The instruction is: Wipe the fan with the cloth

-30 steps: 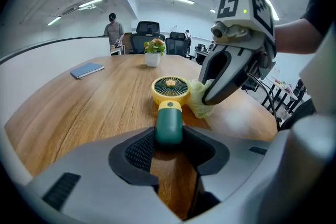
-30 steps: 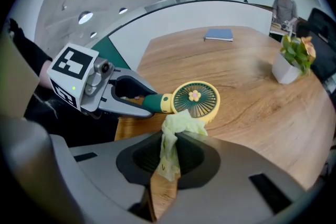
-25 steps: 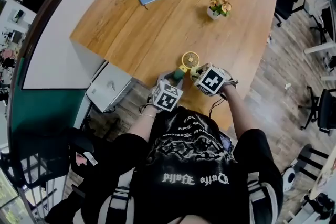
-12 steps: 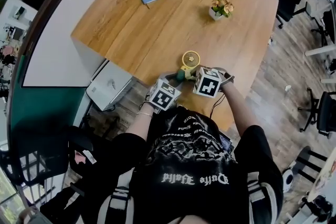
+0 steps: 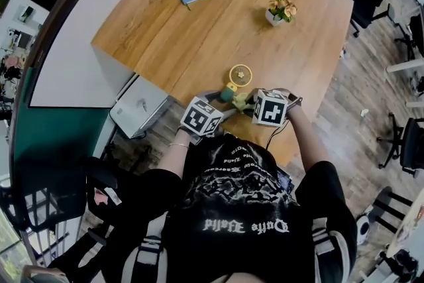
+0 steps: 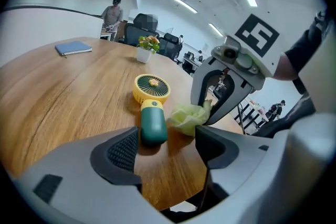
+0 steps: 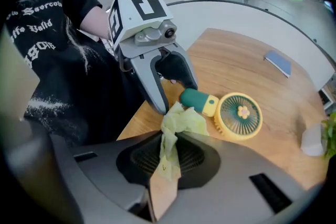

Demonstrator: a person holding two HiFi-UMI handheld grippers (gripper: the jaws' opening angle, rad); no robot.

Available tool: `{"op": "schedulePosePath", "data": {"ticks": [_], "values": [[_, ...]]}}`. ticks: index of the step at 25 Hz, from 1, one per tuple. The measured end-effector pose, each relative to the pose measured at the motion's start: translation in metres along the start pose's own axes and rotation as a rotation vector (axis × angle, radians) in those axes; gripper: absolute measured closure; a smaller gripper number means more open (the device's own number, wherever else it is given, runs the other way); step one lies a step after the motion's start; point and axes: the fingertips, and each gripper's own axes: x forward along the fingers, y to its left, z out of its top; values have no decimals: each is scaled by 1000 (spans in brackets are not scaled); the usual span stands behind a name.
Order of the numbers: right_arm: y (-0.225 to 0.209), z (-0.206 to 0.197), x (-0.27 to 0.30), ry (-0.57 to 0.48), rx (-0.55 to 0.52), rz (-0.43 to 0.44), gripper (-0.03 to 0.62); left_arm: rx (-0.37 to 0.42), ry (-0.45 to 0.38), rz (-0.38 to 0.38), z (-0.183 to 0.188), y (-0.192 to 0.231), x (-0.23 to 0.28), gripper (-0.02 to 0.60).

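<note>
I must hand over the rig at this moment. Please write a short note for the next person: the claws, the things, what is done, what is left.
Left claw: jaws opening, nothing gripped. The green handle of the fan lies at their mouth.
Right claw: shut on the cloth, which bunches beside the handle.
Fan: flat on the table, near the person's edge.
Done: cloth is in the claw.
Left: cannot tell how much is wiped; probably steady the fan and wipe it.
</note>
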Motion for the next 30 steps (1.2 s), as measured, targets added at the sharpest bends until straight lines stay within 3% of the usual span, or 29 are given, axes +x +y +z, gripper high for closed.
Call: {"op": "schedulePosePath", "data": {"ticks": [5,9,13,15,18,19,21,23,26,28,30], "values": [[0,-31,-16,-42,162,-105,530,-43,26,146,23,16,11,236],[3,-42,-26,-126,275,-159,528,-101,117,189,32,26,30,215],[3,-46,-34,-245,413,-191,528,-53,252,267,31,34,40,216],[2,-46,-37,-302,460,-211,528,0,294,330,31,39,41,285],[-3,-44,-44,-378,521,-246,528,1,295,355,32,43,40,322],[-5,-44,-46,-398,540,-260,528,-18,281,346,33,45,38,375],[-9,-44,-52,-443,580,-284,528,-116,236,297,34,48,35,379],[-13,-40,-62,-531,632,-295,528,-314,132,200,40,47,31,380],[-18,-22,-90,-753,708,-260,528,-623,-133,-21,71,39,20,382],[-19,-7,-111,-881,716,-237,528,-718,-275,-134,95,34,8,382],[-21,6,-130,-946,686,-245,528,-748,-371,-199,117,28,-5,382]]}}
